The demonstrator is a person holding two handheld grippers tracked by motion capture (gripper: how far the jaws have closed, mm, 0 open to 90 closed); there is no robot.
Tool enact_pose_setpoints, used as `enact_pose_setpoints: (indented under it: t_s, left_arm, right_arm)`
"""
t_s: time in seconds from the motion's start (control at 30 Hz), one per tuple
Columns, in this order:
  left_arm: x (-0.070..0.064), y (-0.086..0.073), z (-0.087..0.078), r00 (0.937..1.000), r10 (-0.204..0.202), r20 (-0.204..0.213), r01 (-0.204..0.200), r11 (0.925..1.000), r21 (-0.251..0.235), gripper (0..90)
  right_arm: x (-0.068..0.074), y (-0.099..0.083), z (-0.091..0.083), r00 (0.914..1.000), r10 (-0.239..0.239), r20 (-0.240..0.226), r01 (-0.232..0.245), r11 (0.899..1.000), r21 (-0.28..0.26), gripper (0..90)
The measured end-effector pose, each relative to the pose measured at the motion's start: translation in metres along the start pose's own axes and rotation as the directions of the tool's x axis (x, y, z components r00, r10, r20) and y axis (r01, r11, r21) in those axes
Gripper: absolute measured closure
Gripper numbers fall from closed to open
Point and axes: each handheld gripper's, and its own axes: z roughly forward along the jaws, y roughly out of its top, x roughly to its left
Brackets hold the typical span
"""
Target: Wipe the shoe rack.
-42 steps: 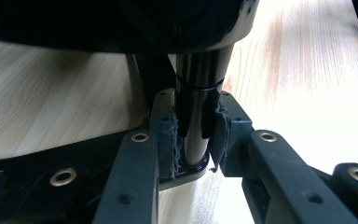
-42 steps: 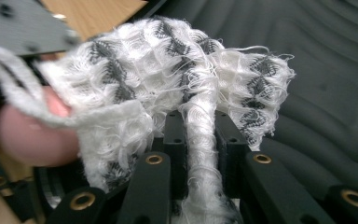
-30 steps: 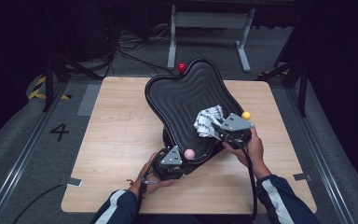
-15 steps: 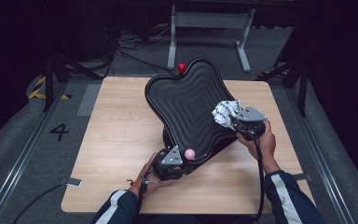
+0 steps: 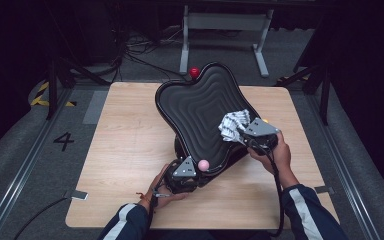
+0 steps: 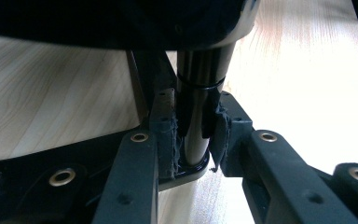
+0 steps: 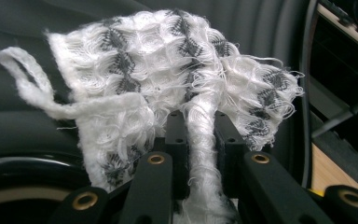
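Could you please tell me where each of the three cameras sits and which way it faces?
High view: above the person's side, looking forward and down on the table; both forearms show.
Left gripper view: on the left hand-held gripper, looking along its jaws at the shiny post.
Right gripper view: on the right hand-held gripper, looking at the white cloth.
Shared: high and right gripper views show cloth and black seat.

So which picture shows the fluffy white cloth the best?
The right gripper view. The white cloth is close up there, pinched between the right gripper's jaws, with its loop and grey pattern clear. The high view shows the cloth small, against the black ridged tray.
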Motion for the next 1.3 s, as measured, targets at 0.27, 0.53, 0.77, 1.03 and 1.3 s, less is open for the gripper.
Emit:
enact_pose_setpoints:
  t_s: [0.27, 0.53, 0.77, 1.03, 1.3]
  left_arm:
    - [-0.001, 0.000, 0.001, 1.0000, -0.003, -0.003, 0.003, 1.0000, -0.003, 72.8]
    - [-0.001, -0.001, 0.003, 0.9999, -0.011, 0.001, 0.011, 0.9999, -0.014, 72.6]
    - [0.000, -0.001, 0.003, 0.9998, 0.017, -0.005, -0.017, 0.9998, -0.003, 72.5]
    - [0.001, -0.003, 0.003, 0.9994, -0.032, 0.015, 0.033, 0.9992, -0.025, 72.8]
    - [0.000, -0.002, 0.002, 0.9996, -0.028, 0.007, 0.028, 0.9995, -0.014, 72.9]
  right_arm:
    - [0.025, 0.021, 0.000, 0.9962, -0.040, -0.078, 0.037, 0.999, -0.033, 79.0]
    - [0.054, 0.048, 0.000, 0.9752, -0.103, -0.196, 0.091, 0.994, -0.068, 78.9]
    - [0.074, 0.064, 0.000, 0.9585, -0.131, -0.253, 0.111, 0.989, -0.093, 78.4]
    - [0.070, 0.065, 0.004, 0.9607, -0.109, -0.255, 0.086, 0.991, -0.101, 78.1]
    - [0.035, 0.052, 0.012, 0.9918, -0.043, -0.120, 0.039, 0.999, -0.031, 78.3]
